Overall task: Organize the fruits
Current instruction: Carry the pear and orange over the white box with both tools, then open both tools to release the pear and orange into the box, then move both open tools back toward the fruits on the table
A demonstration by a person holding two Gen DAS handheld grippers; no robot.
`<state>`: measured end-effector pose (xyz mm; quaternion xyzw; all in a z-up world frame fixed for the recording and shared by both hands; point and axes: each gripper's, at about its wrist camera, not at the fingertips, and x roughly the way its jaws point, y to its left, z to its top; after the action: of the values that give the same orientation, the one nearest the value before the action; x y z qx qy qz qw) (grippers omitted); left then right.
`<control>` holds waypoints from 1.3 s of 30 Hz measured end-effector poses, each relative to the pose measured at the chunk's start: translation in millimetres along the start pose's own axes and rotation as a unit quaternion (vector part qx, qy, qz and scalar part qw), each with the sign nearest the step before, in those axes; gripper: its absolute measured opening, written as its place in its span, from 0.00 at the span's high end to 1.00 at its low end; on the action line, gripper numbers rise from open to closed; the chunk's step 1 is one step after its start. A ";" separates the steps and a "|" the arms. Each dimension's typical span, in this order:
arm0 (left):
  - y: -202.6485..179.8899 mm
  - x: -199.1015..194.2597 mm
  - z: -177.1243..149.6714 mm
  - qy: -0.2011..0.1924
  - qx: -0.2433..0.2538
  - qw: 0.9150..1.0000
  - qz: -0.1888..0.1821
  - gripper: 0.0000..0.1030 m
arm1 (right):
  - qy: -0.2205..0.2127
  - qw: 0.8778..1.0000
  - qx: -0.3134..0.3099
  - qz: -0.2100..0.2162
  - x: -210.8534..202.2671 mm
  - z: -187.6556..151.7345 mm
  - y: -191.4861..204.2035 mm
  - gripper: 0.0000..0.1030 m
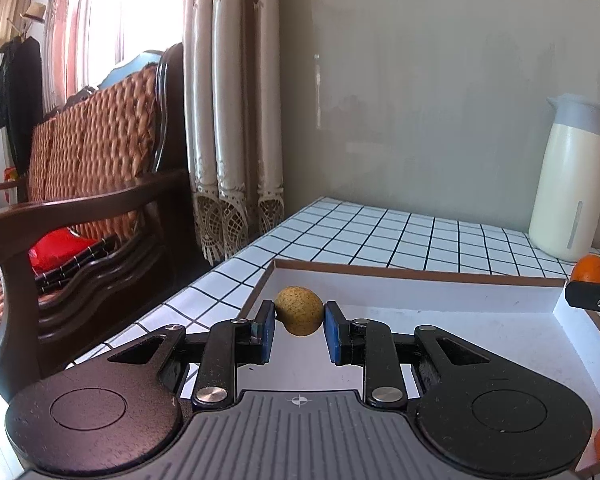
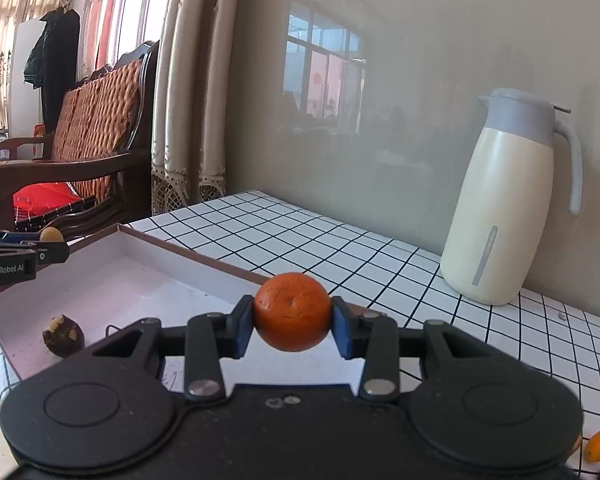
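Tools work in tandem: left tool [image 1: 299, 325] grips a tan fruit [image 1: 299, 310], right tool [image 2: 293, 325] clamps an orange [image 2: 292, 311], both above the white box [image 2: 148, 252]. One dark fruit [image 2: 63, 335] lies inside; others, lower right, wait on the bench [image 2: 380, 248].

Two close wrist views, level-low toward the wall, sharing tray [image 1: 416, 276] and jug [image 2: 500, 208]

Box [image 2: 140, 264] floor mostly bare; dark fruit [image 2: 64, 335] near corner; jug [image 2: 504, 208] blocks right.
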<state>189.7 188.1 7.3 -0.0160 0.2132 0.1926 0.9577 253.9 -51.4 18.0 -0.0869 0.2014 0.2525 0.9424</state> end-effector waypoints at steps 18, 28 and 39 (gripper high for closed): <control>-5.4 -4.0 -7.8 -0.055 -0.006 0.998 0.040 0.00 | -0.027 0.998 0.017 -0.051 19.9 -5.4 -17.0 0.06; -12.7 -14.9 -11.6 -0.058 0.010 0.998 0.033 0.00 | -0.033 0.999 0.012 -0.031 3.7 -9.6 -11.8 0.06; -42.7 -75.3 -20.8 -0.097 0.028 0.995 -0.007 0.00 | -0.067 0.996 -0.002 -0.057 -52.7 -18.6 -13.0 0.06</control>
<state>134.5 119.0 17.4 0.0280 0.1240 0.1801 0.9754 212.6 -90.8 24.3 -0.0829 0.1318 0.2039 0.9665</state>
